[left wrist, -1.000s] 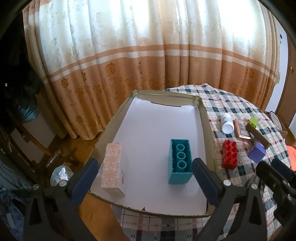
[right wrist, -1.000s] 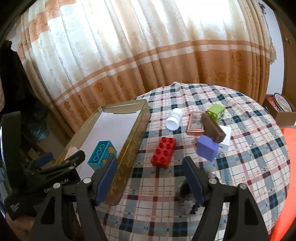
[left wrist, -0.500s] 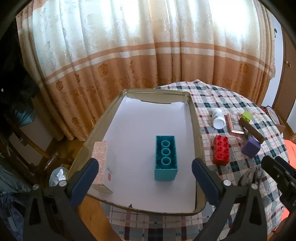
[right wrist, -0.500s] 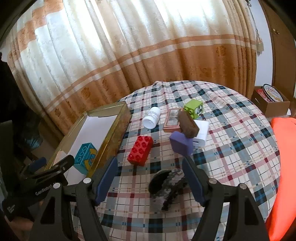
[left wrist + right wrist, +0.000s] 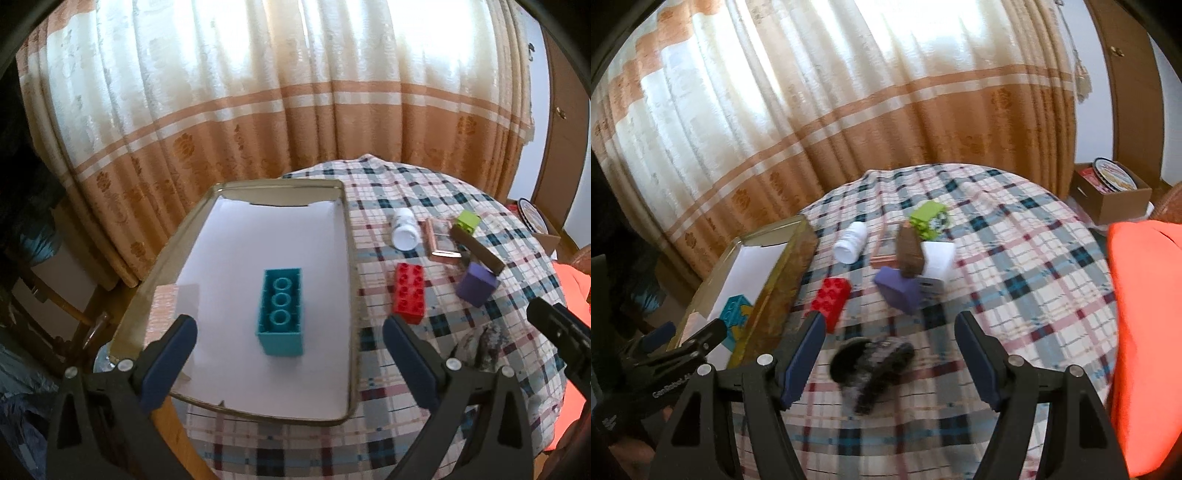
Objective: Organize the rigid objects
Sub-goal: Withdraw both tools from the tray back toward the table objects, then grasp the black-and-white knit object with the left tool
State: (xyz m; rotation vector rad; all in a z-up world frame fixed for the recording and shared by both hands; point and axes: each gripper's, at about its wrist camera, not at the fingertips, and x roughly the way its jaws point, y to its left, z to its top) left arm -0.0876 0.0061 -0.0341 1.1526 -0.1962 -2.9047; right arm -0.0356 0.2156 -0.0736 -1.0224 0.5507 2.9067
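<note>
The teal brick lies inside the tray, studs down. Just outside the tray's wall the red brick rests on the bench. Both hand-held grippers, left and right, are spread, empty.

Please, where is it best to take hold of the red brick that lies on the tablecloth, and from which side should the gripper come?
Probably grip the red brick across its two long flat sides, coming from above with the open right gripper. It lies flat, studs up, so the studded top gives no flat hold. Its side toward the tray and its other long side both look free.
</note>
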